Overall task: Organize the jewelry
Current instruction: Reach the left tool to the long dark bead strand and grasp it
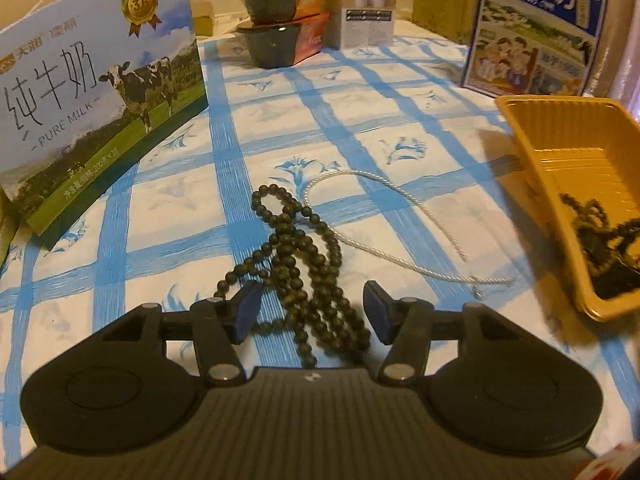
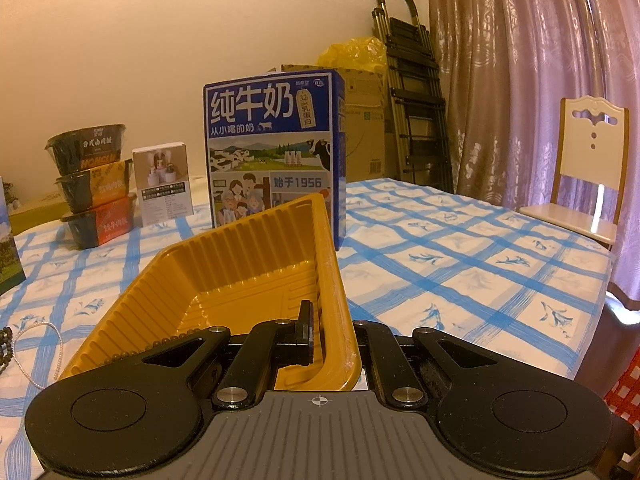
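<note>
A dark beaded necklace (image 1: 296, 256) lies tangled on the blue-checked tablecloth. My left gripper (image 1: 312, 312) is open, its jaws on either side of the beads' near end. A thin white pearl strand (image 1: 384, 216) lies just beyond, also seen at the far left of the right wrist view (image 2: 38, 354). A yellow plastic tray (image 1: 572, 176) sits to the right with dark beads (image 1: 600, 240) inside. My right gripper (image 2: 332, 336) is shut on the yellow tray's right wall (image 2: 336, 280), one finger (image 2: 306, 328) inside the tray.
A pure-milk carton (image 1: 92, 108) stands at the left, a blue milk box (image 2: 276, 152) behind the tray. Stacked dark food bowls (image 2: 94, 184) and a small white box (image 2: 164, 182) stand at the back. A chair (image 2: 584, 172), ladder and curtain are beyond the table.
</note>
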The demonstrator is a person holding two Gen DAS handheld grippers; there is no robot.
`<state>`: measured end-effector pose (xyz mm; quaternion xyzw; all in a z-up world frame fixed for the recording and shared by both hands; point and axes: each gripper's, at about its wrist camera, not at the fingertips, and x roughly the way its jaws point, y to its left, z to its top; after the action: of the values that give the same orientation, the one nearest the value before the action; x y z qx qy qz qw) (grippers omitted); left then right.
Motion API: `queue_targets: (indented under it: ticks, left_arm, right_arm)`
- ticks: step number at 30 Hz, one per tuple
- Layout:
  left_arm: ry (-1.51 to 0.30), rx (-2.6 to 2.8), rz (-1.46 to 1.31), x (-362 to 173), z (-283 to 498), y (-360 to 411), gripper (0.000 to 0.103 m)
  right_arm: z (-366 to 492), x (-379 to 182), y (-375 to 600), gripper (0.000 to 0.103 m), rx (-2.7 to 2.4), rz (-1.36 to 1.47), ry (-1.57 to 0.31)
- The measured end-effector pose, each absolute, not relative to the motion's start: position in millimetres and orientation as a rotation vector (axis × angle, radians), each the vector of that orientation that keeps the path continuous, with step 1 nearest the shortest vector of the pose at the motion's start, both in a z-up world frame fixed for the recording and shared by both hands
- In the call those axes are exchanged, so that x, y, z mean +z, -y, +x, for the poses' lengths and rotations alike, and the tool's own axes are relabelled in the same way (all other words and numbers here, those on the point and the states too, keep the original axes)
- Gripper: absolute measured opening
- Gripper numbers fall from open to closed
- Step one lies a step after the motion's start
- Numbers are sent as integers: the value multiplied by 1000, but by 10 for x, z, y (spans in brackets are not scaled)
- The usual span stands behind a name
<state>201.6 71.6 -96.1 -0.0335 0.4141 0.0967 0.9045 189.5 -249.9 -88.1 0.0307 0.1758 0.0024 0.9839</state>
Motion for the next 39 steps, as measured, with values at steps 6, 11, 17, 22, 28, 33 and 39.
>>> queue_targets:
  ticks: [6,11,17,22,28,33,39]
  left_arm:
    - [-879,243,-89,-1062,2177,-778,55]
    - [-879,249,-87,-1092,2206,-787,55]
    - [-872,253,-92,-1108,2214,-813,50]
    - [-868,199,-76,-1094,2197,-770,25]
    - [-865,187,-78,-1085,2171,-758,18]
    - [-863,181,-71,-1073,2151,-775,12]
    - [-841,167,-42,-992,2095,-785,6]
  right_arm:
    - [1896,-882,2498,7,5,61,-354]
    - [1895,-881,2495,7,5,61,-353]
    - [1896,-880,2497,7,5,60,-353]
    - [1896,-880,2494,7,4,60,-354]
    - [1896,-880,2493,7,4,61,-354]
    - [1896,-885,2491,7,4,61,-354]
    - [1896,-885,2491,7,4,60,-354]
